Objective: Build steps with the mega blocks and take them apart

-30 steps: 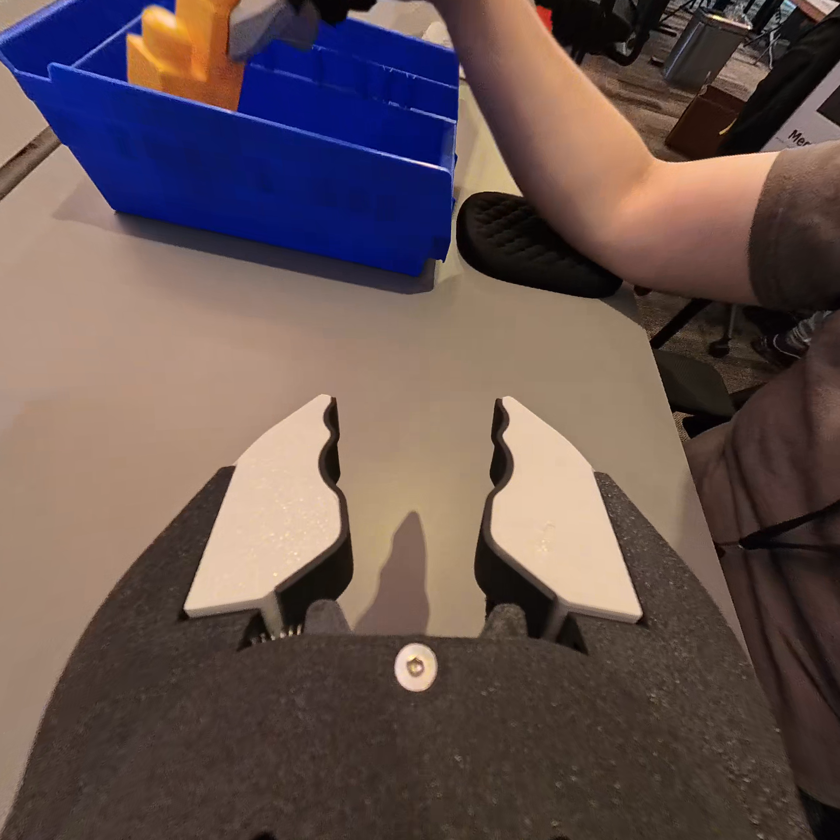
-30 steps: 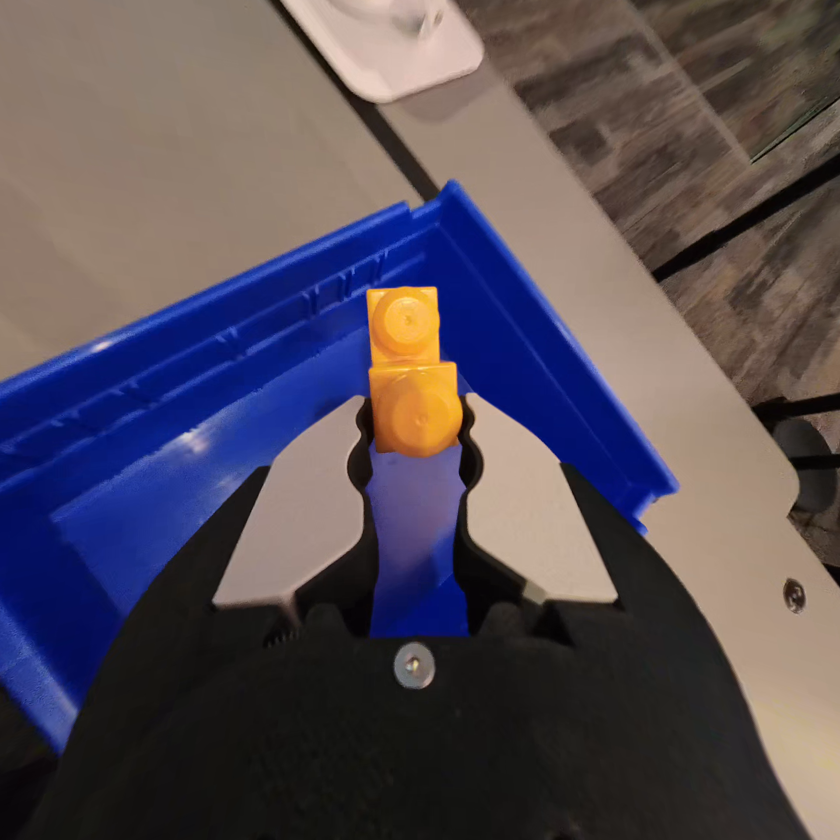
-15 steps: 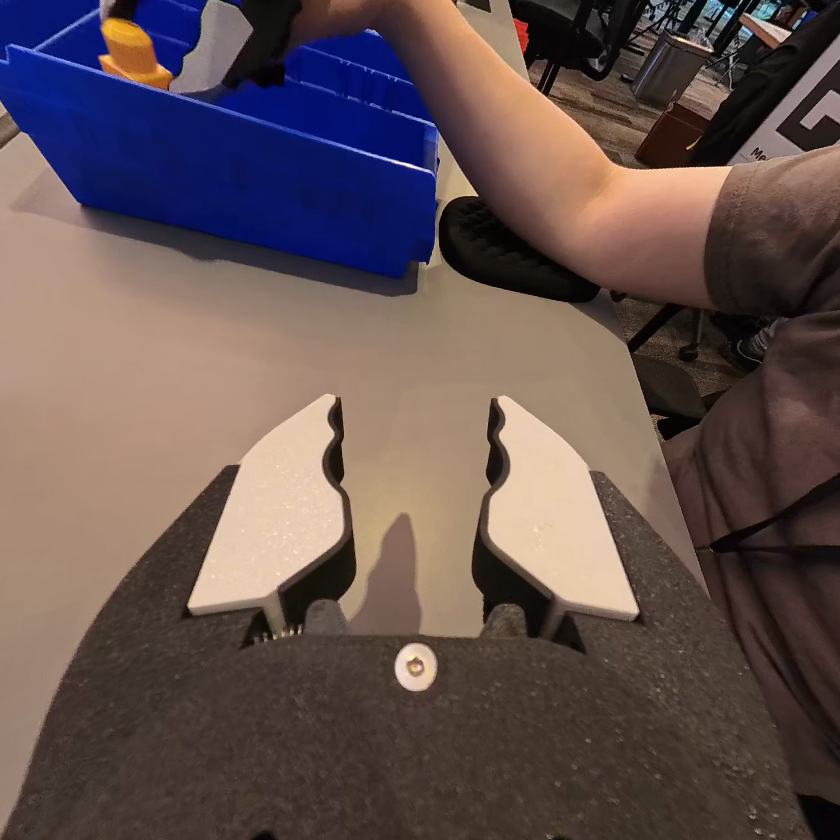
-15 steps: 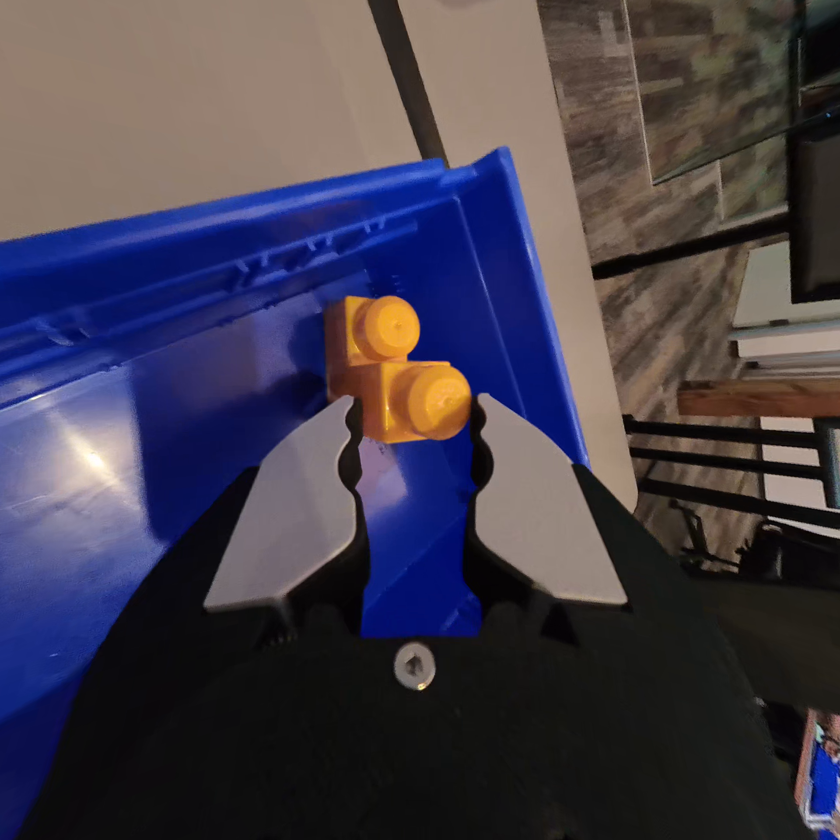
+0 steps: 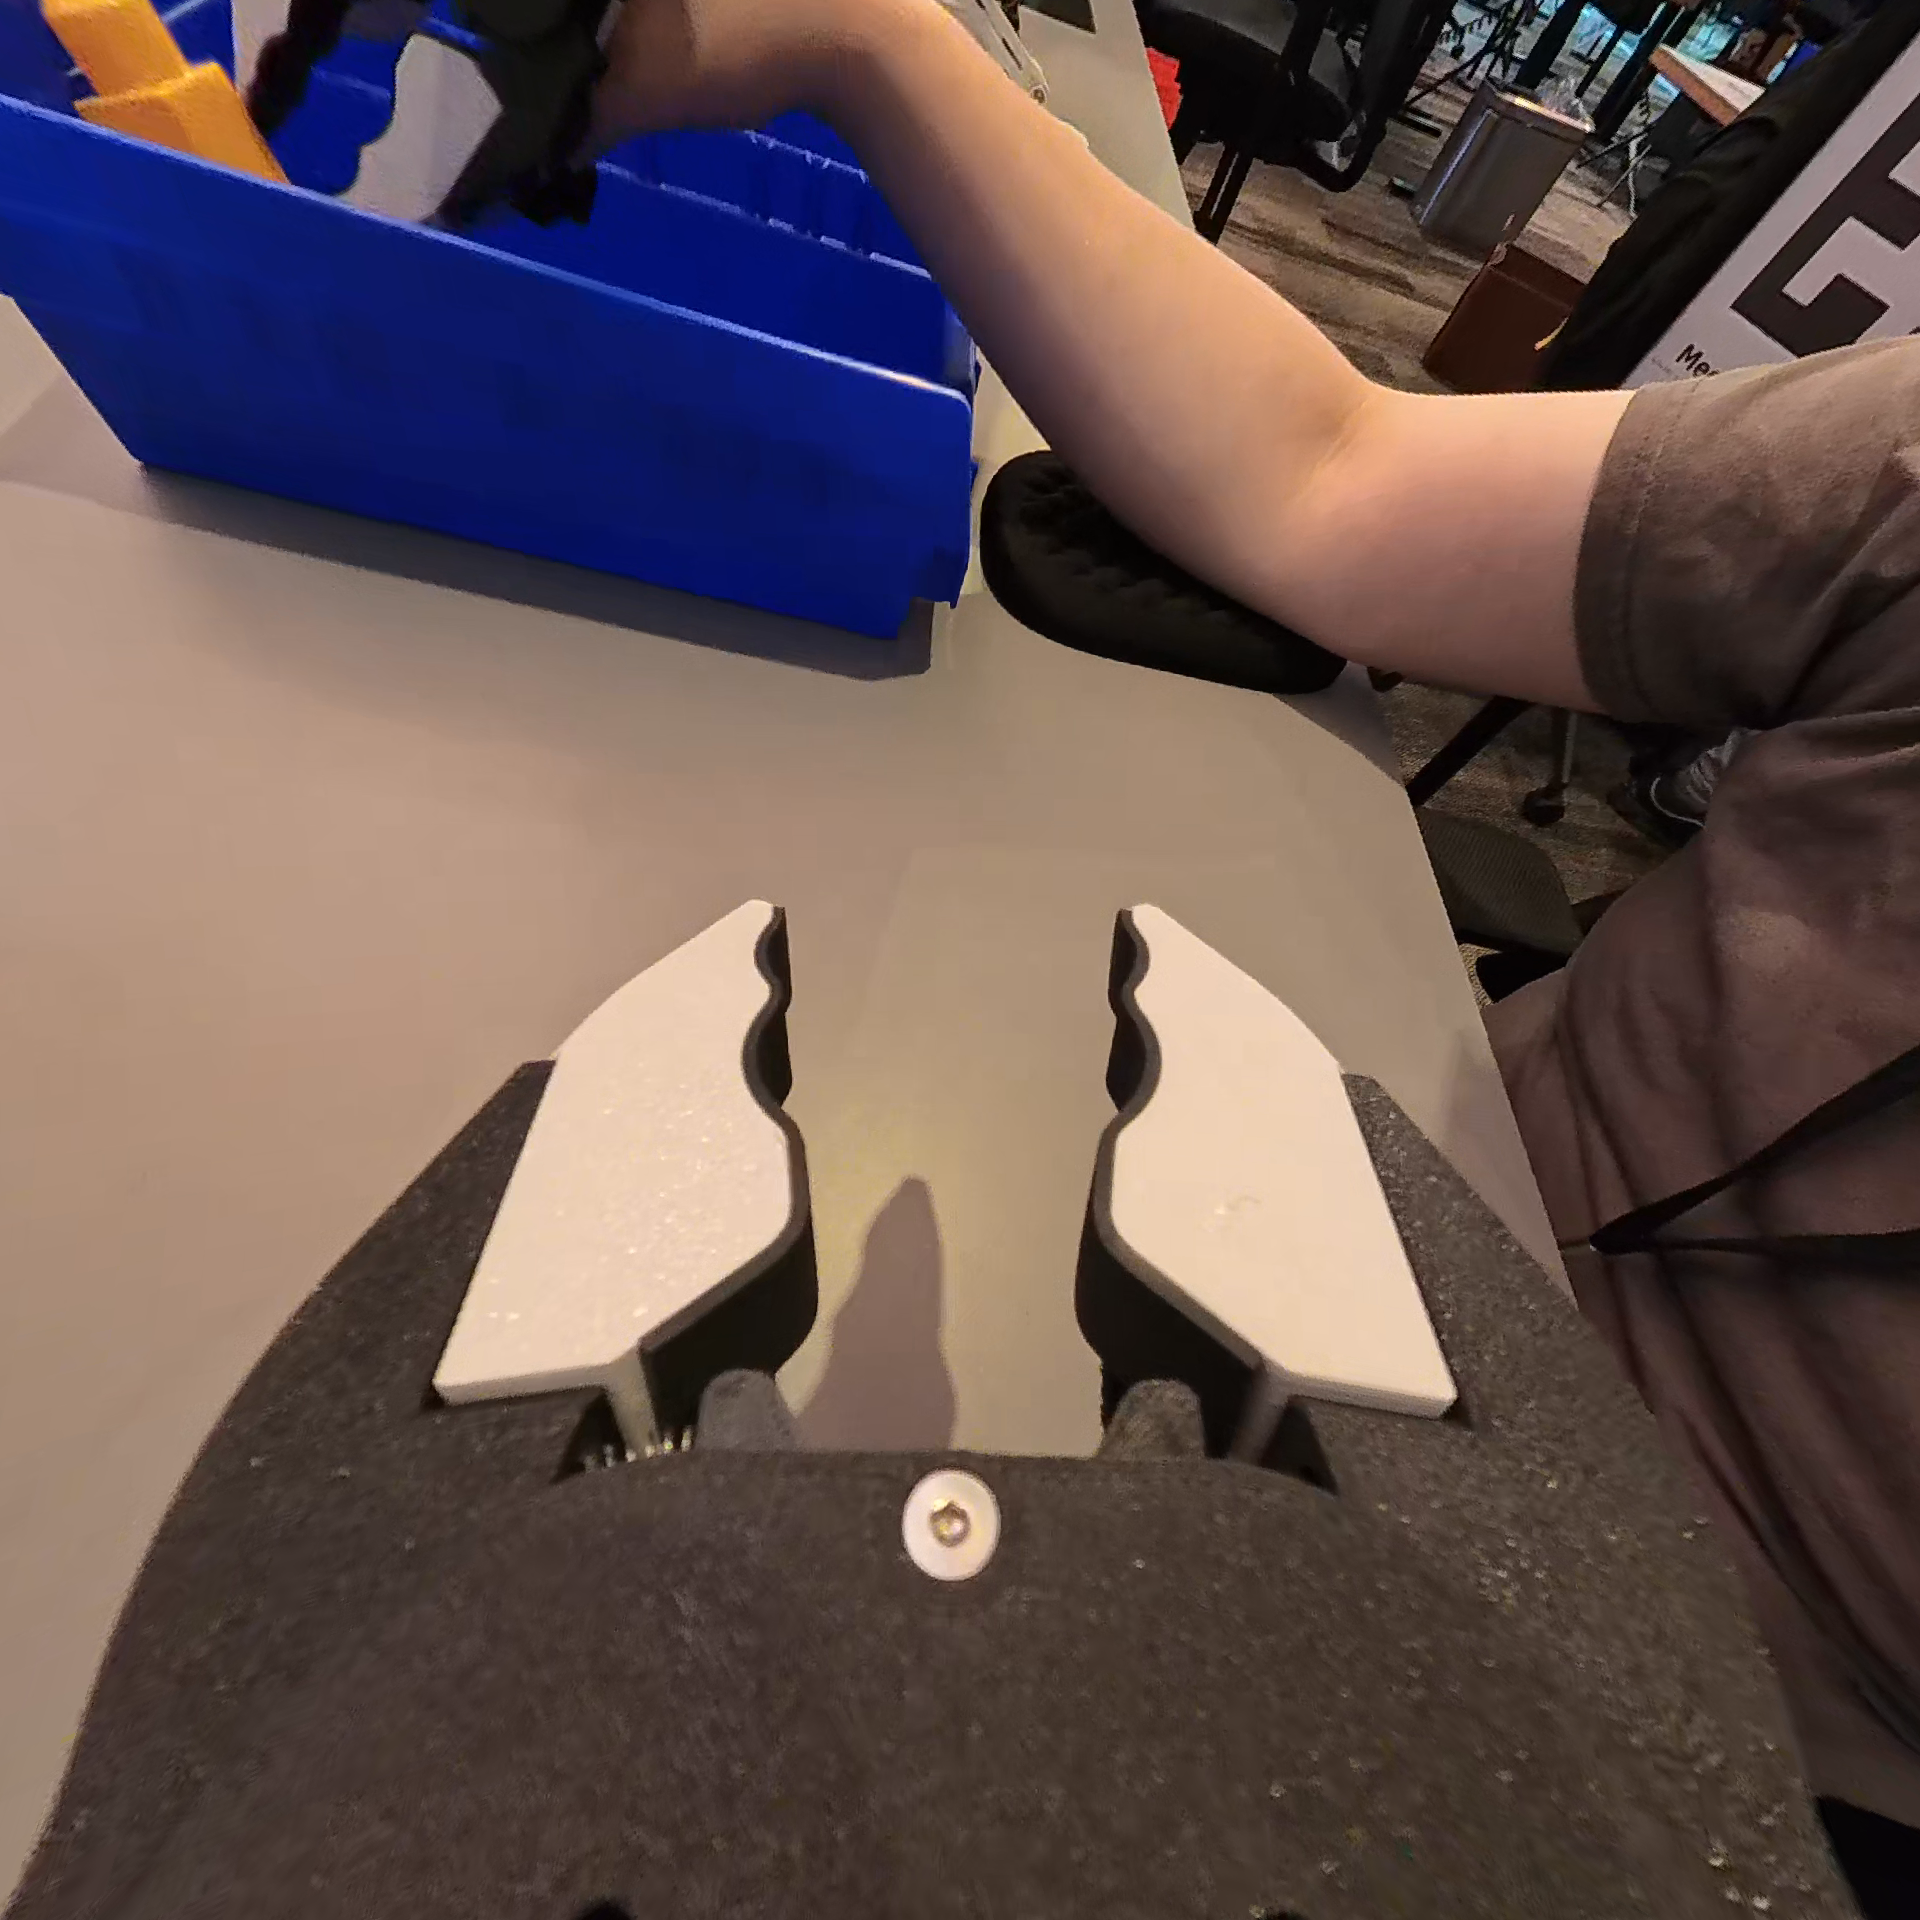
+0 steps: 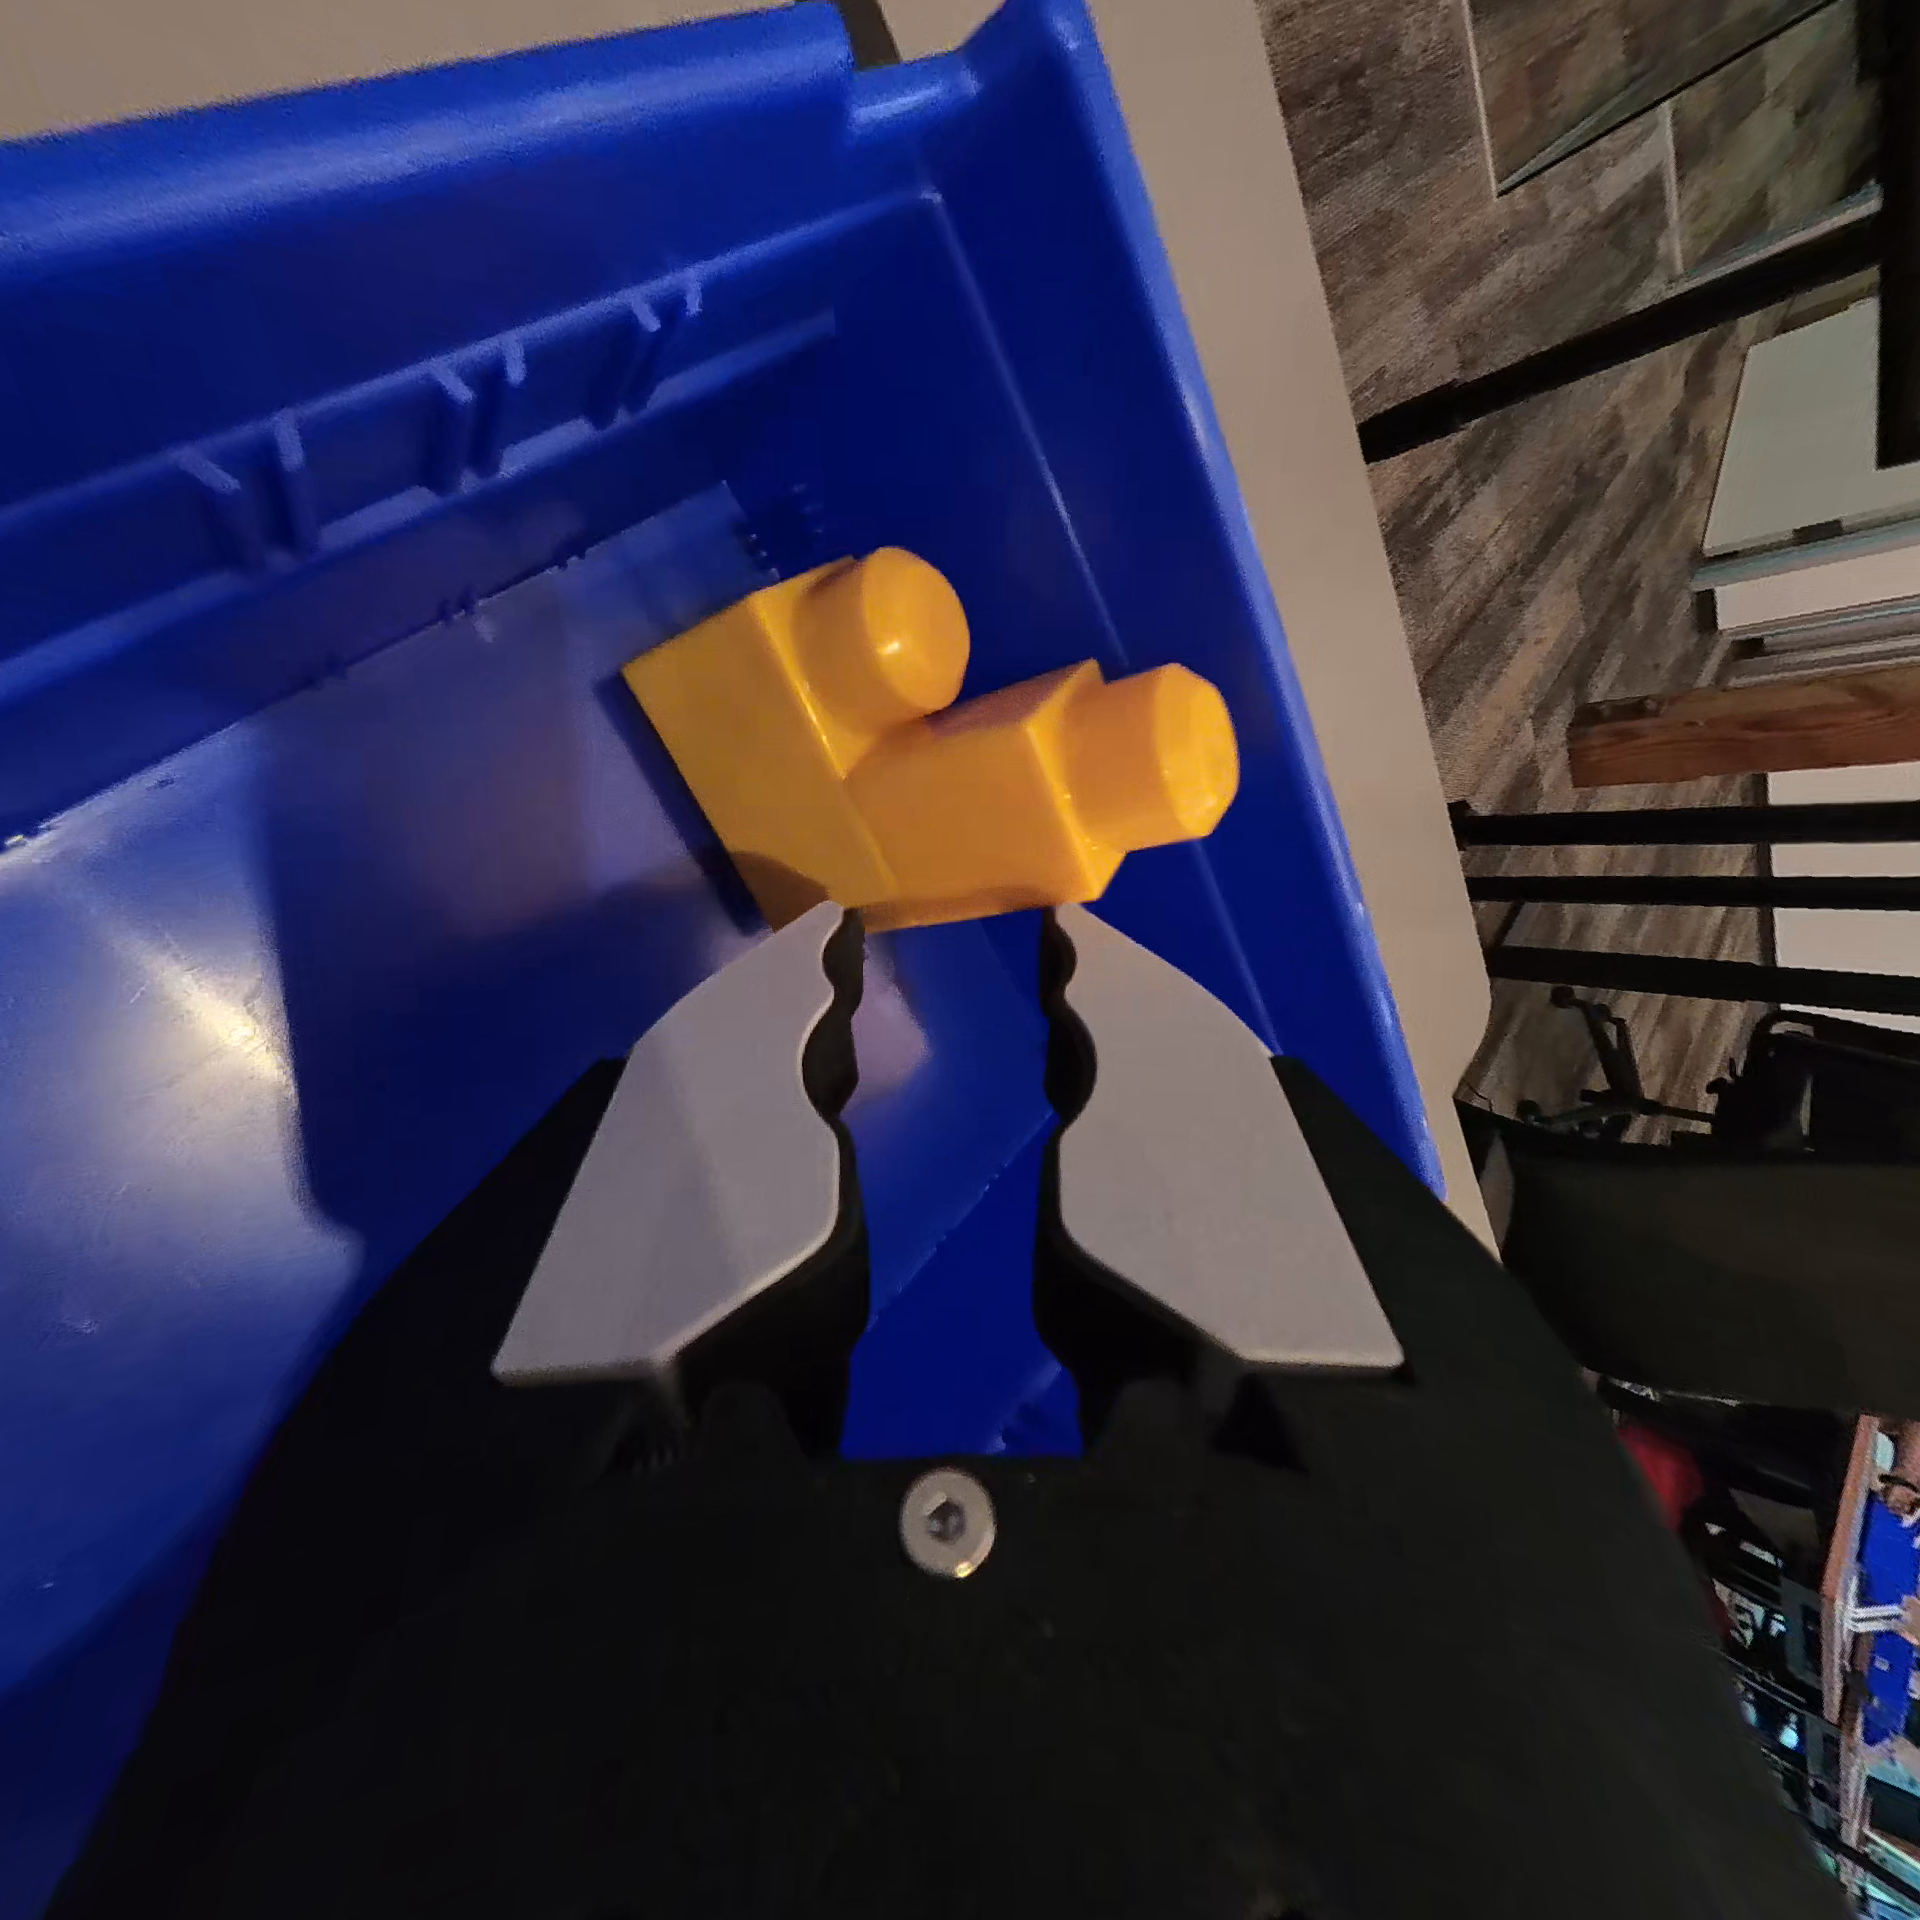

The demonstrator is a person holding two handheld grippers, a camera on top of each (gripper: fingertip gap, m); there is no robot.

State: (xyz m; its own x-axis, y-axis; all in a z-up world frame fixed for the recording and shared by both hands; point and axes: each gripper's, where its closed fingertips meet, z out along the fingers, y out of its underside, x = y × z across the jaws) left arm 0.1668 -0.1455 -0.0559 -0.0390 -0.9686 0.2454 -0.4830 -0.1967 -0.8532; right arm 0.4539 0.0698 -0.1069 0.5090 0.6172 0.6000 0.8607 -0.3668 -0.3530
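An orange stepped piece of two joined mega blocks (image 6: 914, 758) lies on its side in the far corner of the blue bin (image 6: 312, 935), studs pointing right. My right gripper (image 6: 945, 920) is open, its fingertips just short of the piece's near edge, holding nothing. In the left wrist view the right gripper (image 5: 416, 135) shows over the blue bin (image 5: 520, 416), beside the orange blocks (image 5: 156, 104). My left gripper (image 5: 945, 914) is open and empty, low over the grey table (image 5: 364, 831), well short of the bin.
The person's bare forearm (image 5: 1195, 343) reaches across to the bin, over a black padded rest (image 5: 1122, 592) by the bin's right end. The table's edge (image 5: 1455, 935) runs along the right, with the person's torso and chairs beyond. About 35 cm separates my left fingertips from my right.
My right gripper opened and let go of the orange piece, which tipped onto its side in the bin corner. The left gripper stayed open over the table.
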